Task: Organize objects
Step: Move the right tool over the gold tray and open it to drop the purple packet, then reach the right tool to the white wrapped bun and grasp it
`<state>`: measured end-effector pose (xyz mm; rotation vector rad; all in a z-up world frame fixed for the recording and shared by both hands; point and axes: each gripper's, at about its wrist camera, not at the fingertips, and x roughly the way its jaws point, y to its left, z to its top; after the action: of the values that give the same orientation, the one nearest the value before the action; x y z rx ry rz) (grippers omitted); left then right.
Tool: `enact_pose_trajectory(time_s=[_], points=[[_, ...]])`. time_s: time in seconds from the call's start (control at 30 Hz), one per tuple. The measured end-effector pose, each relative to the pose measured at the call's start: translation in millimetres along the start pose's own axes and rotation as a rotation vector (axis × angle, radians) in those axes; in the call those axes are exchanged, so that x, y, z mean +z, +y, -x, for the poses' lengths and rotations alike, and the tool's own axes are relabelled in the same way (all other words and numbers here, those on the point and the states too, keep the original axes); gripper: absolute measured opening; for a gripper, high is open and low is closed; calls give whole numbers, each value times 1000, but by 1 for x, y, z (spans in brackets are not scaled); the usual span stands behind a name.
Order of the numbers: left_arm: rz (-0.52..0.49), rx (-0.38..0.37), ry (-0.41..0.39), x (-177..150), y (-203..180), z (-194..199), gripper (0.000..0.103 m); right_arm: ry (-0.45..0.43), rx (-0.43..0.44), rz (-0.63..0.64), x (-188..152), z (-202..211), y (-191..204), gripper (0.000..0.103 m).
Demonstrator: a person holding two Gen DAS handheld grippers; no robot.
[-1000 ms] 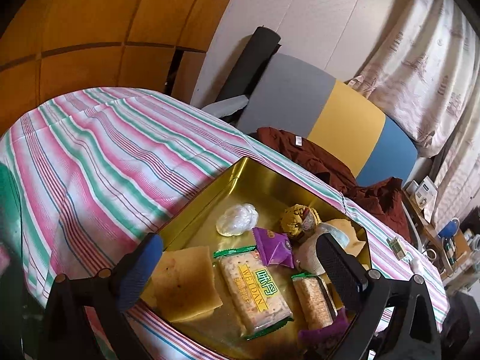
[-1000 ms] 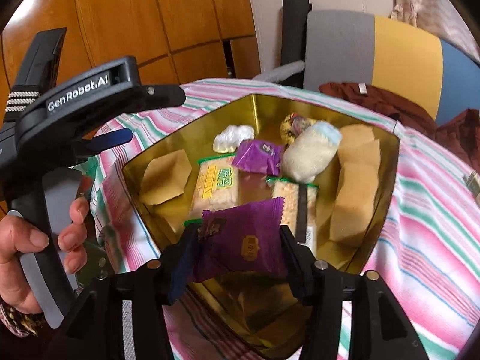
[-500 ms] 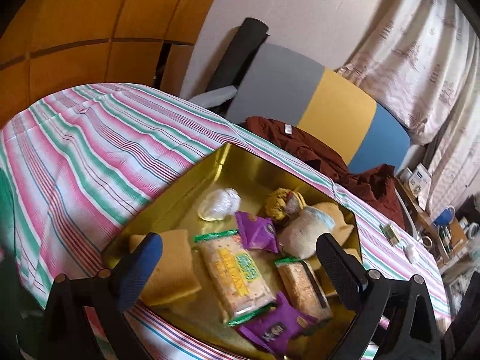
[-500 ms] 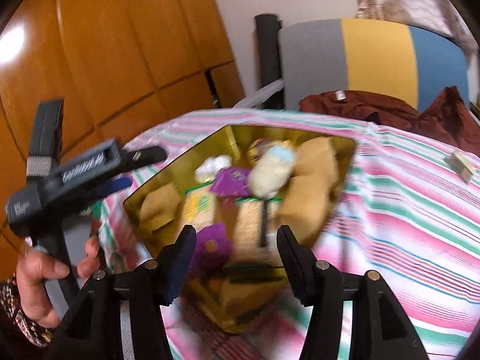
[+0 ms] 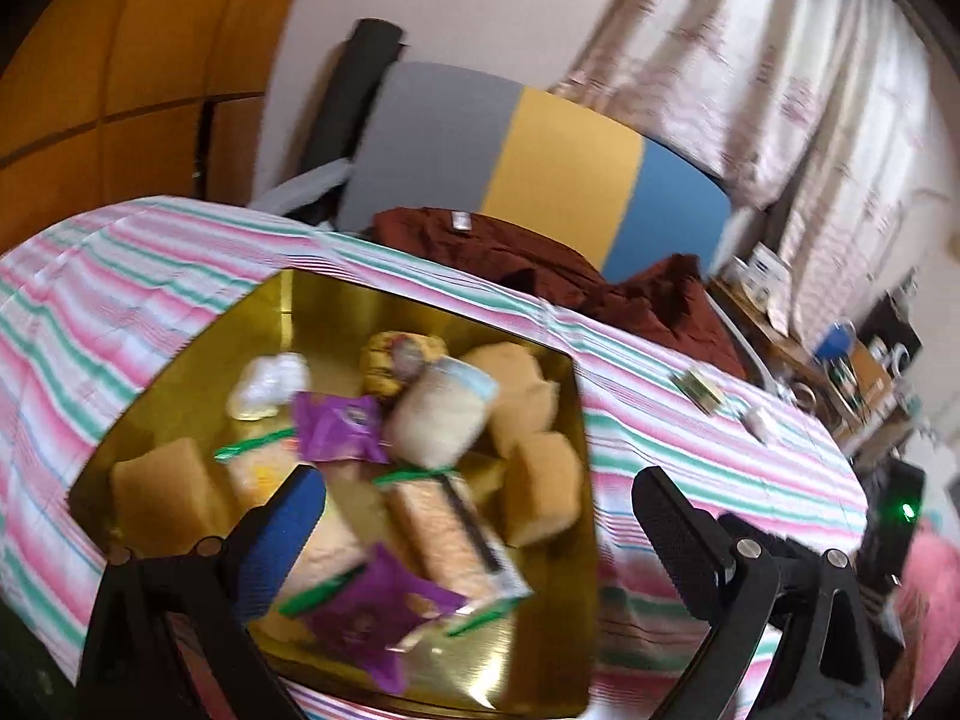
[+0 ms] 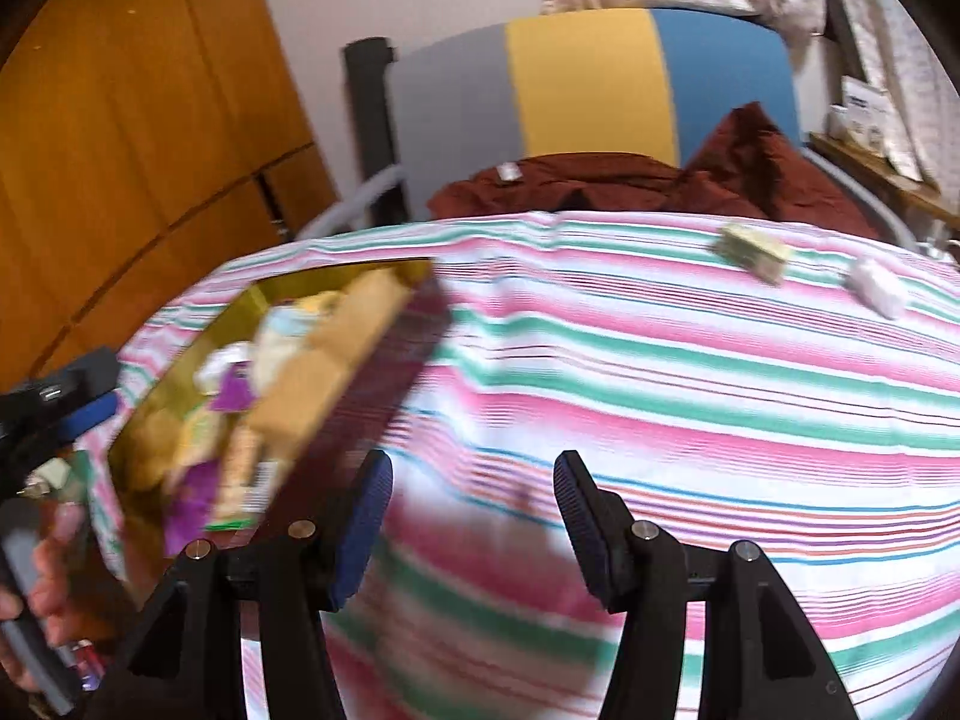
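Observation:
A gold tin tray (image 5: 312, 300) on the striped tablecloth holds several snacks: cracker packs, yellow cakes, a white roll, and two purple packets, one (image 5: 384, 612) at the near edge. My left gripper (image 5: 480, 516) is open and empty above the tray's near side. My right gripper (image 6: 474, 504) is open and empty over bare cloth to the right of the tray (image 6: 420, 324). A small greenish packet (image 6: 750, 252) and a white wrapped piece (image 6: 876, 291) lie on the cloth far right; both also show in the left wrist view, packet (image 5: 699, 387), white piece (image 5: 757, 420).
A grey, yellow and blue chair back (image 6: 588, 78) with dark red cloth (image 6: 600, 186) draped on it stands behind the table. Wooden panels (image 6: 120, 150) are at the left. A cluttered side shelf (image 5: 840, 360) stands to the right.
My right gripper has let go of the purple packet, which now lies in the tray, and has swung right over the cloth. My left gripper view has shifted right.

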<state>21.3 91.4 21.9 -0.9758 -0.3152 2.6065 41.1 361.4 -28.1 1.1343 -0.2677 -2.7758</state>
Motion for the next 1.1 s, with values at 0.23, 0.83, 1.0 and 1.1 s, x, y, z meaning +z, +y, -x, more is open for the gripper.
enact_pose_trajectory(time_s=[0.23,0.83,1.0,1.1], points=[[-95,-62,50,-10,-48,-11,103,5,-150,-58,6,3,-63,57],[-309,-172,193,-37,-152,-58,103,-33,-413,-58,49,-12,-205,67],[-318,-175,221,-41,-159,-69,103,-56,-482,-84,80,-21,-254,68],[-330,-172,234,-42,-162,-74,103,-43,-516,-78,98,-36,-275,68]])
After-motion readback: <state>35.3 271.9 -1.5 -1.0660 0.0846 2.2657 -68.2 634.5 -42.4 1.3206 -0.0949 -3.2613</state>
